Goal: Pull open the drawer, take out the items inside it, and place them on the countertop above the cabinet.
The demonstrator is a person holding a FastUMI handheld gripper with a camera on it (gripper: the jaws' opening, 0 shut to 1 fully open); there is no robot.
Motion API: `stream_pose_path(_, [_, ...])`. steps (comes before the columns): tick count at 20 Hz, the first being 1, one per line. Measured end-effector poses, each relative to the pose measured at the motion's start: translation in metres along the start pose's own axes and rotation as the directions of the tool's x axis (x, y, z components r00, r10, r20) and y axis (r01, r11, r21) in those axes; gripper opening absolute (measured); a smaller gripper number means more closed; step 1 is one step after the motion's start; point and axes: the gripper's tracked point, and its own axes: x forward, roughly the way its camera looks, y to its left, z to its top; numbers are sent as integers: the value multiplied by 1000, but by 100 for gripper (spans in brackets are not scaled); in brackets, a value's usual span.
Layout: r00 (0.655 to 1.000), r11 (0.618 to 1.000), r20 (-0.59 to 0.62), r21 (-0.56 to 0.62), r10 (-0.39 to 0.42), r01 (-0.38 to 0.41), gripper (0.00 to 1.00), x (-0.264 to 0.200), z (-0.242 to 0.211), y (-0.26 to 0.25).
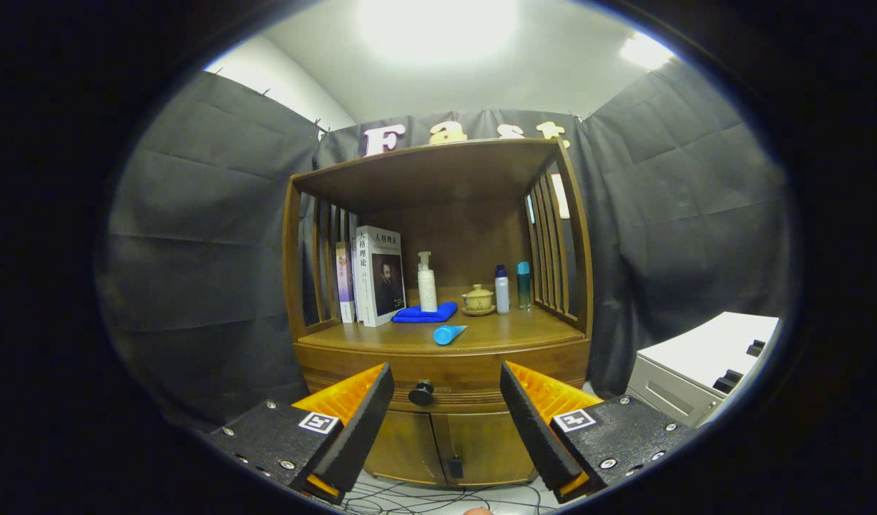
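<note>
The gripper [446, 393] has its fingers [360, 422] spread wide, holding nothing. The drawer [442, 372] (shut) sits beyond them, its knob [421, 393] between the tips. On the desk [510, 329] above, a blue tube [448, 333] lies at twelve o'clock.

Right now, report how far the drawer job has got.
Done: nothing visible; the drawer looks closed. In hand: the gripper is open, holding nothing, its fingers spread either side of the drawer knob, which lies ahead. Left: pull the drawer open, lift its items out, set them on the countertop.
</note>
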Motion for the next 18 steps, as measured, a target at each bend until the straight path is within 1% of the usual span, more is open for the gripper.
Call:
stream_pose_path(7, [999,1000,-34,-8,-9,9,93,-21,-28,1])
stream_pose_path(12, [999,1000,-27,-13,-20,20,94,-21,-29,-3])
stream_pose_path(18, [999,1000,-45,-4,-12,12,93,-21,-36,-3])
